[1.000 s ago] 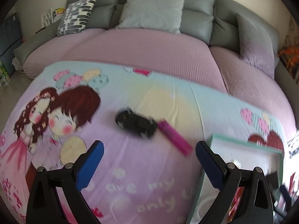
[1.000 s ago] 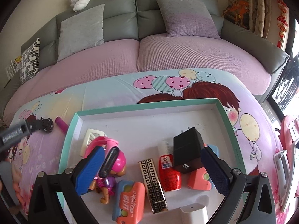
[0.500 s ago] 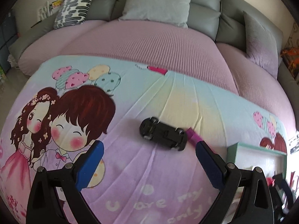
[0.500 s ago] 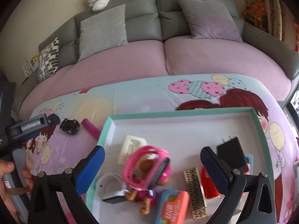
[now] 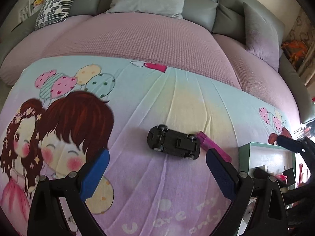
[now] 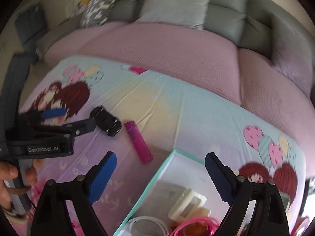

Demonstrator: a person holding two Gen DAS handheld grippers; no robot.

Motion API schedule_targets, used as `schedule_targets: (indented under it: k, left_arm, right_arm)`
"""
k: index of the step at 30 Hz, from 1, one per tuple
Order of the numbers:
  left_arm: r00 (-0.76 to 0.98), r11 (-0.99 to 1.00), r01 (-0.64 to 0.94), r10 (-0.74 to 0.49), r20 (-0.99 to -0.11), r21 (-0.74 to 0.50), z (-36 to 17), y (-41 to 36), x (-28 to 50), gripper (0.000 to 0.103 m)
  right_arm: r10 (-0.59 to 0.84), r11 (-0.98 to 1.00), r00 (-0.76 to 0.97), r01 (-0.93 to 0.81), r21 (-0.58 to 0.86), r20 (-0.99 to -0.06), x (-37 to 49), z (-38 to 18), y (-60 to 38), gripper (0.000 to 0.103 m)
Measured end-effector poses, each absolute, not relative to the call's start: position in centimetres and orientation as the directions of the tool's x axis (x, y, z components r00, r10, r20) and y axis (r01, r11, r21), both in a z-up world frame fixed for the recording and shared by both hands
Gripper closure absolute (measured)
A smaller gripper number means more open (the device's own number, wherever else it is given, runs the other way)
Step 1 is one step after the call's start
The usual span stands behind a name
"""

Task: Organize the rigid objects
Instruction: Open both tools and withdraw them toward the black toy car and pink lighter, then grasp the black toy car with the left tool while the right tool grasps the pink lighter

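Fingers [image 5: 94, 175] spread before one toy car [image 5: 174, 142], one lighter [image 5: 213, 147].

A cartoon-print sheet [image 5: 137, 186] carries a black toy car [image 5: 174, 142], magenta lighter [image 6: 138, 142] and teal-rimmed tray [image 6: 155, 179].

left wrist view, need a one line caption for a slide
Open left gripper approaches an upturned black toy car beside a magenta lighter on the cartoon bedsheet.

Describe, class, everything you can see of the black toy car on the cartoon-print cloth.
The black toy car looks like hard plastic and lies upside down, flat ribbed underside and four small wheels up. It rests on the printed cloth, slanting across the left wrist view, one end beside the pink lighter. The open left gripper is near but not touching it.
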State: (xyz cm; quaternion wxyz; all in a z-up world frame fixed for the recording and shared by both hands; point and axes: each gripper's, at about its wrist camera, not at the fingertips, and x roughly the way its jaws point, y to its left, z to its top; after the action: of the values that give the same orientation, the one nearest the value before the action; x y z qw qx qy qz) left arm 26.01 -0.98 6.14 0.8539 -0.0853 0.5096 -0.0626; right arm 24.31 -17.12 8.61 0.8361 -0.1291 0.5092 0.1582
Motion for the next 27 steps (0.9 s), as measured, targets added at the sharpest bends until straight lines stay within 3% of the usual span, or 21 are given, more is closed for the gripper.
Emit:
schedule_targets:
  k: [1,12,27]
  left_arm:
    - [0.459,0.976,0.018,-0.200,-0.866,-0.216,5.9,-1.0,26.3,0.005]
    - [0.402,0.972,0.078,-0.234,-0.885,-0.221,4.3,-2.2,27.5,0.005]
    - [0.386,0.977,0.075,-0.213,-0.897,-0.200,2.6,-2.7,28.8,0.005]
  right_arm:
    - [0.146,0.911,0.406,-0.411,-0.038,-0.902,24.7,8.1,-16.8,0.023]
    - [0.174,0.880,0.336,-0.476,-0.007,-0.926,26.5,5.1,-14.1,0.045]
    - [0.154,0.866,0.316,-0.499,-0.026,-0.936,27.7,3.3,-13.4,0.049]
